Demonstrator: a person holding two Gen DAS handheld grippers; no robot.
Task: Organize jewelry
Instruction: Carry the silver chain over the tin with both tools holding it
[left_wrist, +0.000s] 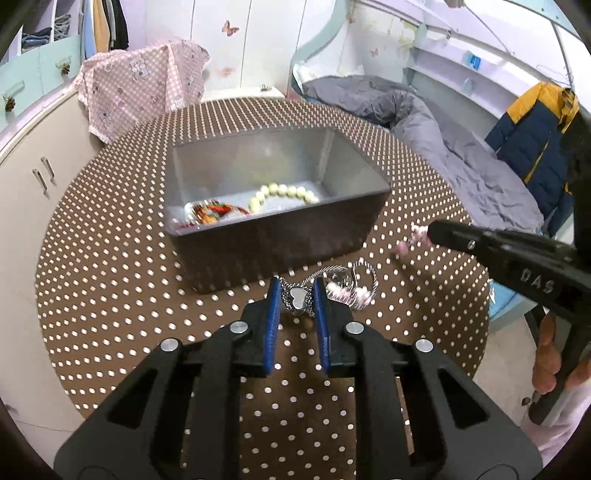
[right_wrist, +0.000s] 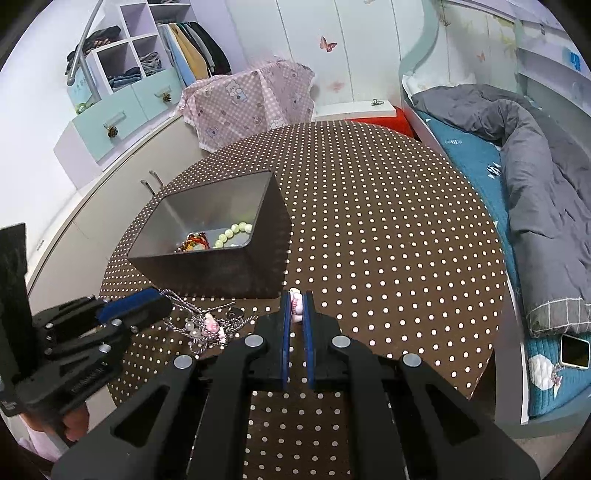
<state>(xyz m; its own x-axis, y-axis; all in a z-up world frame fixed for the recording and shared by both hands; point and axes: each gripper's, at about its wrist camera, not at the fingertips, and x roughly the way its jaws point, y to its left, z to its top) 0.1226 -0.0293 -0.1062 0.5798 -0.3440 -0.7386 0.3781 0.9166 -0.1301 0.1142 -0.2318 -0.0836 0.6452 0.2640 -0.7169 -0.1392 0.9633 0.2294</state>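
Note:
A dark box (left_wrist: 280, 236) with a grey inside stands on the dotted round table; it holds a pale green bead bracelet (left_wrist: 284, 194) and a red-orange piece (left_wrist: 214, 214). It also shows in the right wrist view (right_wrist: 221, 266). My left gripper (left_wrist: 296, 299) is shut on a silver chain bracelet with a heart charm (left_wrist: 296, 298), low over the table. Beside it lie silver rings and pink beads (left_wrist: 351, 288). My right gripper (right_wrist: 296, 308) is shut on a pink and white bead bracelet (right_wrist: 295, 304), just in front of the box.
The brown white-dotted tablecloth (right_wrist: 388, 240) covers the round table. A bed with a grey duvet (right_wrist: 535, 184) lies to the right, a phone (right_wrist: 574, 352) on it. A pink cloth (right_wrist: 251, 99) and cabinets stand behind the table.

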